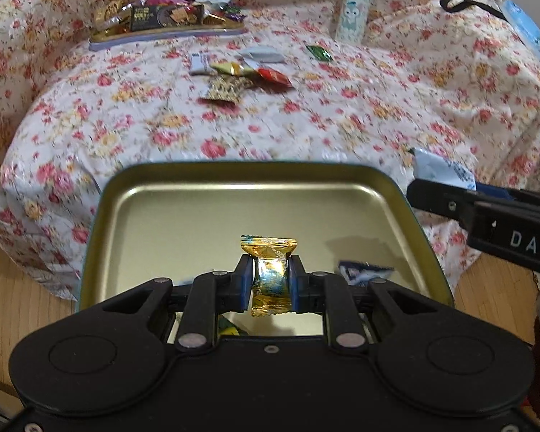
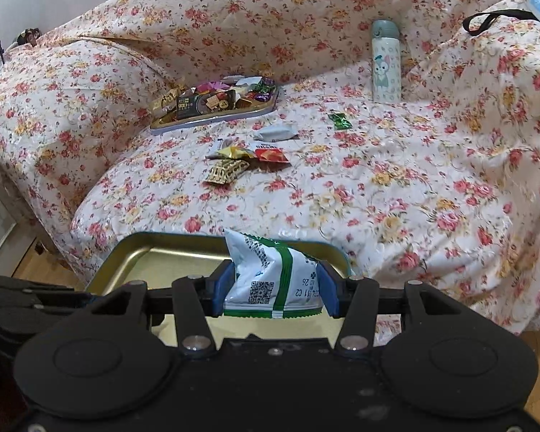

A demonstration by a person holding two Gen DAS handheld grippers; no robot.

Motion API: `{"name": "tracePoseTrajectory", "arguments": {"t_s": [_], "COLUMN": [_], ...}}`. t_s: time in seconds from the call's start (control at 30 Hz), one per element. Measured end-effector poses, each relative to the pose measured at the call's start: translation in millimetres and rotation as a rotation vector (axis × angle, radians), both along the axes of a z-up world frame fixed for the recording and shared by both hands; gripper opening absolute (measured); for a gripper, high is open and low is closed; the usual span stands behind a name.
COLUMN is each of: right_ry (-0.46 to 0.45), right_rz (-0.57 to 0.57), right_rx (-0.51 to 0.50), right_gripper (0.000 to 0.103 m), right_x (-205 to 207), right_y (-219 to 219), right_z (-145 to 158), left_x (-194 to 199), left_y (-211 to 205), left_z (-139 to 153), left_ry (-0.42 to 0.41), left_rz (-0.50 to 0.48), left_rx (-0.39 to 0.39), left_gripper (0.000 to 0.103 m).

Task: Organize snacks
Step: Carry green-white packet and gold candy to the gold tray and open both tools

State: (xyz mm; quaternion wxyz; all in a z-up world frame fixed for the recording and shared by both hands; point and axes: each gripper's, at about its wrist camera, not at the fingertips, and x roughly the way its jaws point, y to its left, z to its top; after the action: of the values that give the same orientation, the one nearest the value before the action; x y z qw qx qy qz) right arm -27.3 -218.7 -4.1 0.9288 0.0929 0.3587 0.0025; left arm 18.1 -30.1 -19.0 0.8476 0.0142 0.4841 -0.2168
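Two held snacks: gold candy point(image 1: 269, 276), white packet point(image 2: 275, 280).

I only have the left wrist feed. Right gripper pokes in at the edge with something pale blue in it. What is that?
Observer: The right gripper is shut on a white snack packet with green stripes and a QR code.
Operator: Is it over the tin?
Observer: Its view shows the packet above the gold tin, near the tin's right side.
Operator: Anything to the couch's left that I'm missing?
Observer: Yes, the flowered couch cover runs over a left armrest, with a small dark object on top of it.
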Motion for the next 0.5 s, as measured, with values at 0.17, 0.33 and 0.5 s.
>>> {"name": "tracePoseTrajectory", "arguments": {"t_s": [0.17,0.33,0.5], "right_ry": [0.011,0.047,0.086], "right_rz": [0.003,-0.018,-0.029], "right_rx": [-0.016,-0.028,-0.082], "right_gripper": [0.052,0.052,0.052], "right_x": [-10,-6,-4], "right_y": [4,5,10], "right_z": [-1,-8,-18], "left_x": [-11,-8,-9], "left_y": [-6,1,3], "left_z": [-9,-14,-20], "left_ry": [0.03,0.077,0.117], "left_rz": [-0.018,0.004,-0.003], "left_rx": [0.01,-0.013,-0.02], "left_gripper": [0.027,0.027,0.027]}}
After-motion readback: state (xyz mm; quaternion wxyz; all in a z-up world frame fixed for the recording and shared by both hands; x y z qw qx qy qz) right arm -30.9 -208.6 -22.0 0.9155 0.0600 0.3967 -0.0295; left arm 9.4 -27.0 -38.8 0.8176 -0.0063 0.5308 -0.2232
